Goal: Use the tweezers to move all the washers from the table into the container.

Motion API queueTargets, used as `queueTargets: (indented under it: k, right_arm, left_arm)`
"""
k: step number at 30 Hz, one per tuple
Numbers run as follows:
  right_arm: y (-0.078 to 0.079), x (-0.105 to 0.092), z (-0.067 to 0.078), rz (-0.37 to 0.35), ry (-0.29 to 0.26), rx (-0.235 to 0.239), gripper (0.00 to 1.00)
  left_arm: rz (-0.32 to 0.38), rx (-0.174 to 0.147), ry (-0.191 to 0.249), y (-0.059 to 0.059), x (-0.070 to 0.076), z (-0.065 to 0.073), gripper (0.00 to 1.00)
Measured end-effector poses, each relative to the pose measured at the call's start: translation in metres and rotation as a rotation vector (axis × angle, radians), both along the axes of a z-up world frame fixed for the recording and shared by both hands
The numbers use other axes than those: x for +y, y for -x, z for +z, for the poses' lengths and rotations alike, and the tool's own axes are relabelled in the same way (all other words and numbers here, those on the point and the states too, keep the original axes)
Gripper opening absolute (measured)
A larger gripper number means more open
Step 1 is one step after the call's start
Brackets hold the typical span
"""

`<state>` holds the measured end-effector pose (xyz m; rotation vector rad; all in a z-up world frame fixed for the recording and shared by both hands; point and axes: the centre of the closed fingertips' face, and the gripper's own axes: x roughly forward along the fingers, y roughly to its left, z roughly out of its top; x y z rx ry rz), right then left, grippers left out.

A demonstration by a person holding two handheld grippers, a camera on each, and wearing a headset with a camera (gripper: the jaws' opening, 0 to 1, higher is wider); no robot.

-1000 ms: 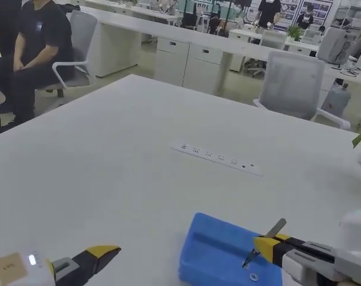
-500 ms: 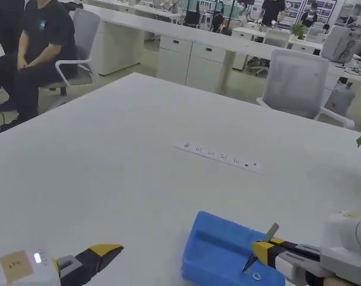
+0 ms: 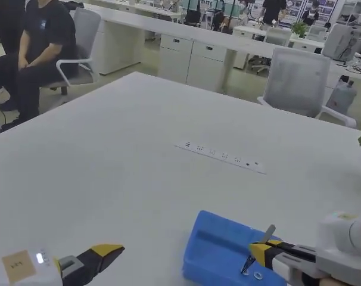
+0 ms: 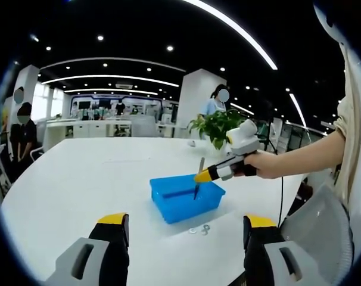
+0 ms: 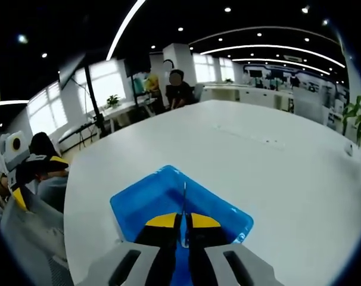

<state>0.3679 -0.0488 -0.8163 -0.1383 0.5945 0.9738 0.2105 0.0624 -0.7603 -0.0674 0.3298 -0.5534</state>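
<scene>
A blue container (image 3: 219,247) sits near the table's front edge. Above its right part, my right gripper (image 3: 255,249) is shut on metal tweezers (image 3: 258,247) whose tips point down into the container beside a washer (image 3: 258,275) lying inside. In the left gripper view two or three washers (image 4: 199,229) lie on the table just in front of the container (image 4: 168,205), and the right gripper (image 4: 205,175) holds the tweezers (image 4: 198,179) over it. My left gripper (image 3: 106,255) is open and empty, low at the left. The right gripper view looks down the tweezers (image 5: 183,202) into the container (image 5: 142,205).
A flush power strip (image 3: 222,156) crosses the white table (image 3: 109,161) beyond the container. Office chairs (image 3: 296,83) stand at the far edge, and a person (image 3: 40,42) sits at the far left. A potted plant (image 4: 219,128) stands behind the right gripper.
The right gripper and tweezers have dipped slightly lower and nearer into the container. The left gripper has stayed where it was, still open.
</scene>
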Motion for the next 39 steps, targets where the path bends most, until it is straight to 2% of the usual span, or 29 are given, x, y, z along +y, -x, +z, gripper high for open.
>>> queueTargets:
  k: [7,22,29,39]
  right_arm:
    - [0.001,-0.002,0.008,-0.007,-0.023,-0.015,0.03]
    - [0.019,-0.006,0.046,-0.027,-0.125,-0.052,0.03]
    - [0.034,-0.007,0.053,-0.019,-0.152,-0.073,0.03]
    - [0.052,-0.001,0.064,0.005,-0.209,-0.068,0.03]
  left_arm:
    - [0.002,-0.001,-0.002,0.0,0.0,0.0,0.79]
    - [-0.006,0.0,-0.001,0.0,-0.001,0.0,0.79]
    - [-0.005,-0.005,0.002,0.0,-0.001,0.001,0.79]
    - [-0.011,-0.003,-0.003,0.001,-0.002,0.001,0.79]
